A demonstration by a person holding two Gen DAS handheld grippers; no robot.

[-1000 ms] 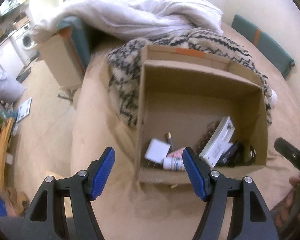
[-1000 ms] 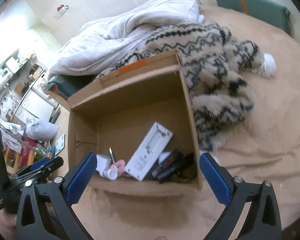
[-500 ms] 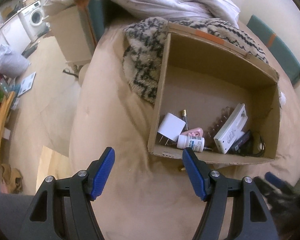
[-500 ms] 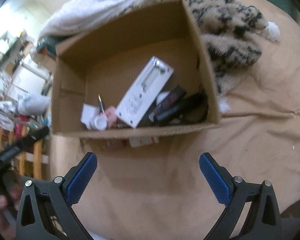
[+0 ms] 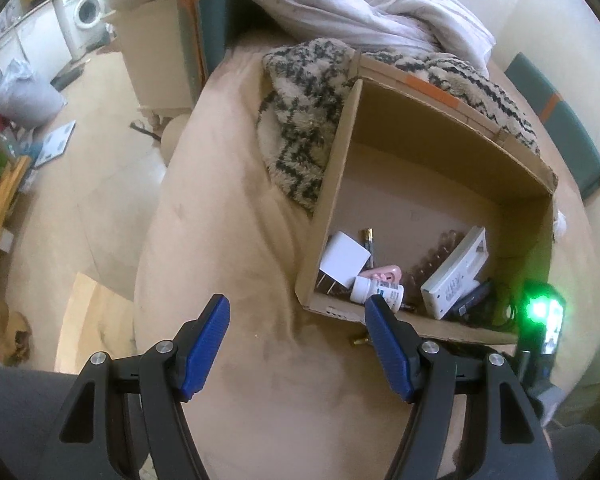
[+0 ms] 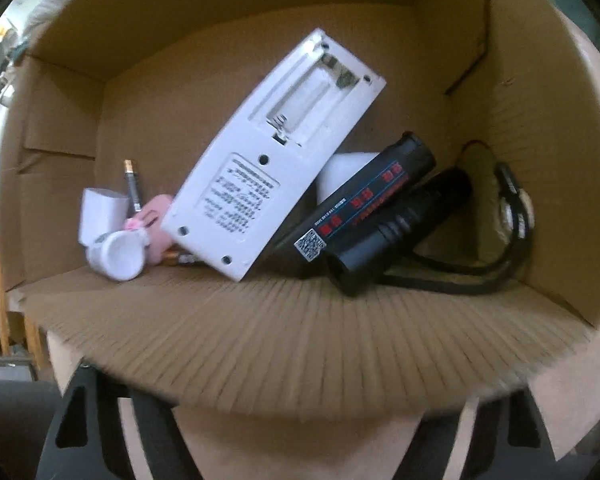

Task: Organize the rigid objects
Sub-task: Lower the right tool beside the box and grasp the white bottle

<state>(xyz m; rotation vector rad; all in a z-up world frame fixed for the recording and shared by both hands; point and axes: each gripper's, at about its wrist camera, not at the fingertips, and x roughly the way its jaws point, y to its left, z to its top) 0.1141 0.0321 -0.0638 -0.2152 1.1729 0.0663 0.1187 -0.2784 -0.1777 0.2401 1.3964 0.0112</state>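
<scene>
An open cardboard box (image 5: 452,148) lies on the tan bed. Inside it are a white device with an open battery bay (image 6: 268,160), a black box with red labels (image 6: 364,200), a black cylinder (image 6: 400,228), a white plug (image 5: 344,260), a white bottle (image 5: 376,290), a pink item (image 6: 156,216) and a battery (image 6: 131,184). My left gripper (image 5: 296,308) hangs open and empty over the bed, before the box's near left corner. The right gripper's jaws are closing. The box's near wall (image 6: 300,320) hides its fingers, so I cannot see what is between them.
A small brass piece (image 5: 358,342) lies on the bed just before the box. A patterned fleece blanket (image 5: 304,120) and a white duvet (image 5: 380,12) lie behind the box. The bed edge drops to the floor (image 5: 80,200) on the left. A black cable (image 6: 512,216) coils in the box's right corner.
The right gripper has sunk close to the box's near wall, which now covers its blue fingers. The left gripper rolled and dropped a little earlier, then held still.
</scene>
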